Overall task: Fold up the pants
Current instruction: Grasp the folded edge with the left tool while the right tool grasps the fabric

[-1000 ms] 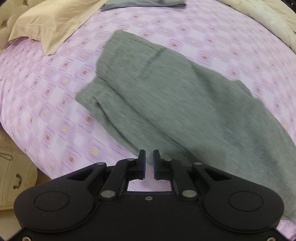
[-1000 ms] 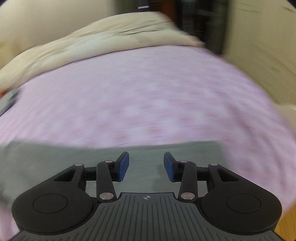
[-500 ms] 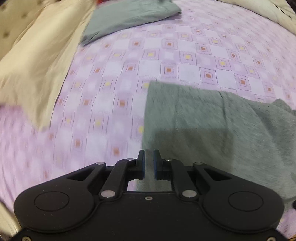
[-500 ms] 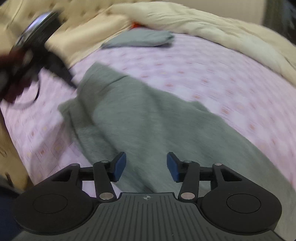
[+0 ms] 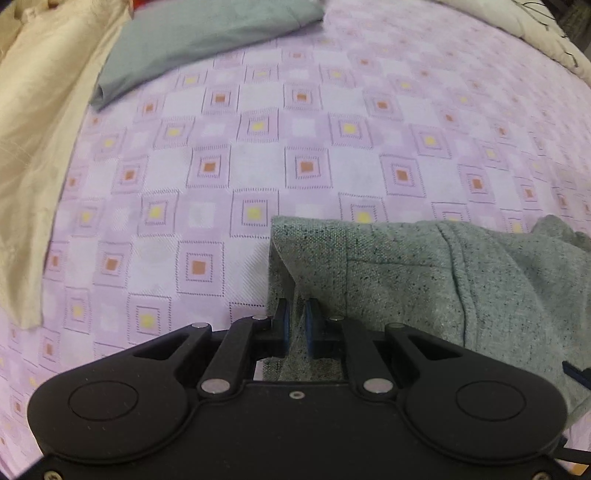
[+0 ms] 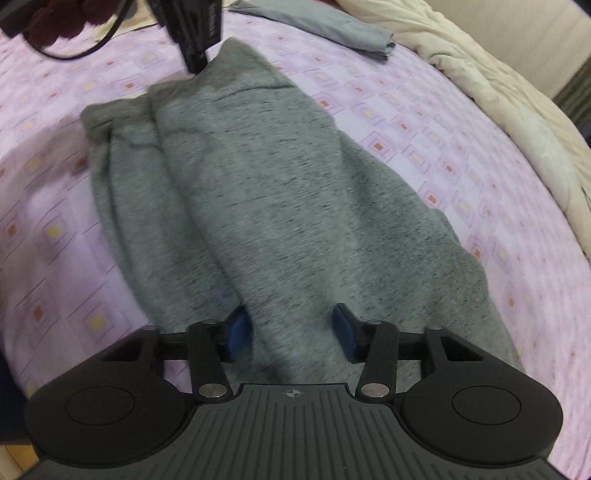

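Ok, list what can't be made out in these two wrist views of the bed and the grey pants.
- Speckled grey knit pants: left wrist view, far end cut off by the right edge; near part behind the left gripper, shut on a fold.
- Right gripper: jaws closing, cloth between; underside of the fold unseen.
- Folded plain grey cloth: top edge crops it.
- Dark maroon sleeve: right wrist view, blurred and cropped.

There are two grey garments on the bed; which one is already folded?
The smaller grey garment by the cream pillow is folded. The speckled grey pants lie spread out between the jaws.
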`<state>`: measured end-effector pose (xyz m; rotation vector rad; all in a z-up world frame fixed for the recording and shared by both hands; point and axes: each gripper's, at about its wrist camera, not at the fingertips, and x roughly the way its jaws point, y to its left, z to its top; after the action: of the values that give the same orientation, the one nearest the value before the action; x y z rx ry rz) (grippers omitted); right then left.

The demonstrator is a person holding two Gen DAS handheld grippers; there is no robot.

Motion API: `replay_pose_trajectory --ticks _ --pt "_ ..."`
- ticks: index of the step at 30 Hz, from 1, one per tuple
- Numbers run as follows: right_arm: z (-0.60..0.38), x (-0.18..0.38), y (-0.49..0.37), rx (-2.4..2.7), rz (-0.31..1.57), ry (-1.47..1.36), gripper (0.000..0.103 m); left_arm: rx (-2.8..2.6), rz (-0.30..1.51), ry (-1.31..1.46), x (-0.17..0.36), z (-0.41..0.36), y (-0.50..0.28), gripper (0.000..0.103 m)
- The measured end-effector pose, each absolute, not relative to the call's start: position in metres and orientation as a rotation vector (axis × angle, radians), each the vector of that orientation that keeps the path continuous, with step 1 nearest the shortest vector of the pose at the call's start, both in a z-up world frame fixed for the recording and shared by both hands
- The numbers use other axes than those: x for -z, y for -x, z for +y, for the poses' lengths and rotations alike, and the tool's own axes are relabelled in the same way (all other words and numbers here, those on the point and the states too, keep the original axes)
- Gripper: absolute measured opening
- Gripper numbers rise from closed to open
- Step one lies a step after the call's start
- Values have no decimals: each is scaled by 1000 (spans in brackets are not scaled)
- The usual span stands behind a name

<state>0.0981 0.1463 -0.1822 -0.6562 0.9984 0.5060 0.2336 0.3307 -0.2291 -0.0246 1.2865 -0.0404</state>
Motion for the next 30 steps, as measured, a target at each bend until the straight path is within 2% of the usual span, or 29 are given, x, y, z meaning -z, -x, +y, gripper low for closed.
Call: replay_pose_trajectory --ticks 2,4,12,22,28,29,30 --pt "147 181 -103 -505 998 631 12 30 1306 56 231 334 -236 15" --pt "148 175 -106 -512 991 587 6 17 1311 98 226 340 -236 15" --pt "121 147 -136 -425 1036 297 5 47 1326 305 202 370 -201 15" --pt "122 153 -135 -473 1058 322 5 106 1378 161 236 341 -184 16" --pt "124 153 -133 -480 1056 336 5 66 1282 169 226 350 -186 16" --pt "124 153 -133 -477 1056 332 5 58 1272 160 225 352 -187 17" --pt "123 154 -134 -475 1056 328 5 52 1265 156 226 353 -188 29"
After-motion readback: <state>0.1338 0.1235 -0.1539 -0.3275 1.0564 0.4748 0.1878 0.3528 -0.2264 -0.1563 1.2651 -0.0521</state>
